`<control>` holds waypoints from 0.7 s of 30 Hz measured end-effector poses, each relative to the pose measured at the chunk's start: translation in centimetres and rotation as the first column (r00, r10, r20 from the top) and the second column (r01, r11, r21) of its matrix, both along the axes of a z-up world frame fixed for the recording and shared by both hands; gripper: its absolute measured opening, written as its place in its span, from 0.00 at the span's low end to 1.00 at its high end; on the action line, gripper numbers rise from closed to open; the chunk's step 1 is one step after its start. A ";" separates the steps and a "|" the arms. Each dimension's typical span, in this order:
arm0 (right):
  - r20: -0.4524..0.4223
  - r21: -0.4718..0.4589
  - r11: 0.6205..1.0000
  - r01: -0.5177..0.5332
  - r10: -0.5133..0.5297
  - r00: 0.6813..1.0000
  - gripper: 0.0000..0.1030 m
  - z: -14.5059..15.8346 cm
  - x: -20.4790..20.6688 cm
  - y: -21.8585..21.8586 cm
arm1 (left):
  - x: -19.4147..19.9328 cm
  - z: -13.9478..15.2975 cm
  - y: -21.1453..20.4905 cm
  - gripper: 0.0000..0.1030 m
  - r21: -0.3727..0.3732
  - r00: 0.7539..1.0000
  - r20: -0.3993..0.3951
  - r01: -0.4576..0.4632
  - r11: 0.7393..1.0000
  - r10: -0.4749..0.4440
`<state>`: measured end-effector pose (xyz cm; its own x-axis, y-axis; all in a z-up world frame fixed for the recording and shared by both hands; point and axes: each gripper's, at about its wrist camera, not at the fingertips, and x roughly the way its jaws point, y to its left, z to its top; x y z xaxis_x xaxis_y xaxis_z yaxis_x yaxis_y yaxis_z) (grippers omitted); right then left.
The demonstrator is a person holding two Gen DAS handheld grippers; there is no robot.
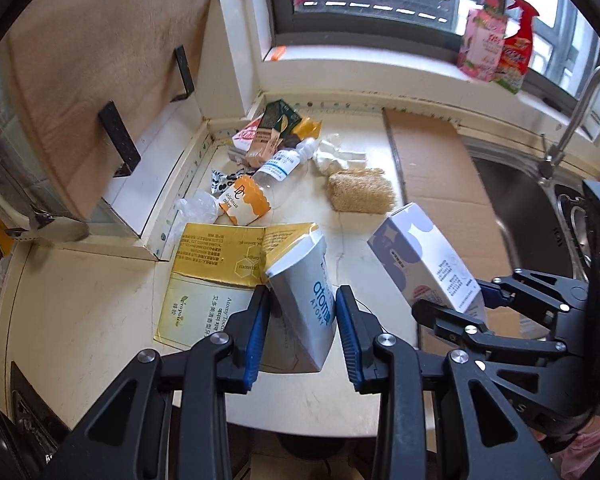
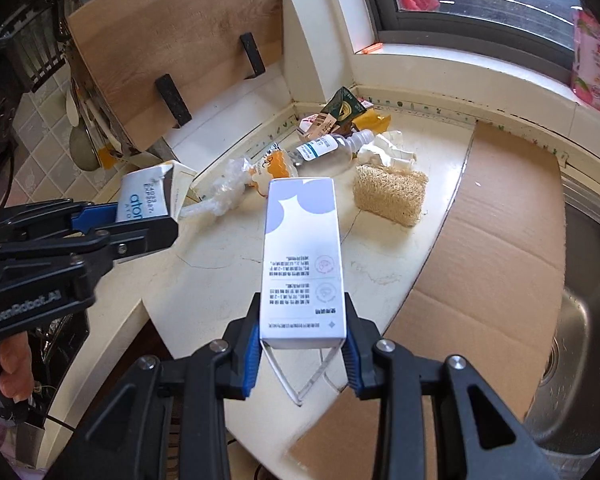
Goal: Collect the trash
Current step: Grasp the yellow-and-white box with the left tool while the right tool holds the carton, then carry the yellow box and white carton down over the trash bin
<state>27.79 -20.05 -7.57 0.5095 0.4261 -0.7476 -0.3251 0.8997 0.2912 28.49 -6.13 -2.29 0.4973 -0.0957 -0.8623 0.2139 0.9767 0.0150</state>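
My left gripper [image 1: 302,312] is shut on a white and blue Atomy box [image 1: 304,300], held over the counter's front edge; it also shows in the right wrist view [image 2: 142,200]. My right gripper [image 2: 300,336] is shut on a white and lilac carton [image 2: 302,264], held above the counter; the carton shows in the left wrist view [image 1: 424,260]. A gold flattened box [image 1: 220,256] lies under the left gripper. Further trash lies in the corner: a clear bottle [image 1: 278,168], an orange cake cup [image 1: 244,200], crumpled plastic [image 1: 196,208], wrappers [image 1: 276,124] and white tissue [image 1: 336,152].
A loofah sponge [image 2: 388,196] lies mid-counter. Flat cardboard [image 2: 484,240] covers the counter right of it, with a steel sink [image 2: 580,340] and tap [image 1: 580,112] beyond. A wooden board [image 1: 100,72] leans at the left wall. Cleaning bottles [image 1: 496,48] stand on the windowsill.
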 end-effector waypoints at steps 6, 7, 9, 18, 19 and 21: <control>0.005 0.022 0.999 0.027 -0.027 1.000 0.33 1.4 -4.1 0.9 | -4.5 2.7 0.9 0.31 -0.039 0.998 0.038 0.060 0.997 -0.058; 0.008 0.020 0.999 0.033 -0.033 0.999 0.33 1.7 -5.0 1.2 | -5.3 3.0 1.1 0.31 -0.046 0.997 0.043 0.069 0.997 -0.067; 0.010 0.020 0.999 0.042 -0.042 0.999 0.33 2.2 -6.4 1.6 | -6.7 3.6 1.3 0.31 -0.054 0.995 0.054 0.085 0.995 -0.082; 0.037 0.017 0.997 0.069 -0.069 0.997 0.33 4.2 -12.6 2.7 | -12.8 5.6 2.8 0.31 -0.095 0.985 0.098 0.150 0.984 -0.141; 0.038 0.018 0.997 0.073 -0.074 0.997 0.33 4.4 -13.3 2.7 | -13.5 5.9 3.0 0.31 -0.100 0.984 0.104 0.158 0.982 -0.148; 0.040 0.023 0.997 0.076 -0.077 0.996 0.33 4.5 -14.5 2.8 | -15.1 6.3 3.3 0.31 -0.109 0.981 0.113 0.172 0.979 -0.160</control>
